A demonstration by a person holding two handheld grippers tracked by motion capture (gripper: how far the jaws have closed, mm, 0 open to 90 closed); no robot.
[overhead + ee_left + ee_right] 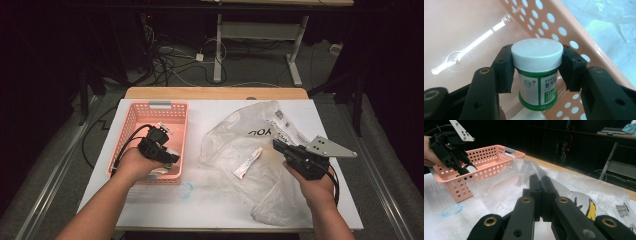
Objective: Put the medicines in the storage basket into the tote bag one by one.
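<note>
The left gripper clamps a small green jar by its white ribbed cap, one black pad on each side, and holds it upright inside the pink basket, above the basket floor. The jar's white label carries green Chinese characters and a small round logo; the finer print is too small to read. In the high view the left gripper sits over the basket's near right corner, its cable looping back across the basket.

The right gripper is clenched on nothing, its two jaws pressed flat together, and hangs above the clear plastic bag. From above, the right gripper is at the bag's right side with its grey plate pointing right. The bag is crumpled and spread across the middle and right of the table. It shows black lettering that looks like "YOU" upside down, a barcode sticker near its far edge and a yellow and black print. A white tube with some red marking lies slanted in the bag; its writing is not legible.

The table is covered in white sheeting, with a faint blue ring mark near the basket and a bare wooden strip along the far edge. Beyond it the room is dark, with tangled cables on a grey floor and the white legs of another desk.
</note>
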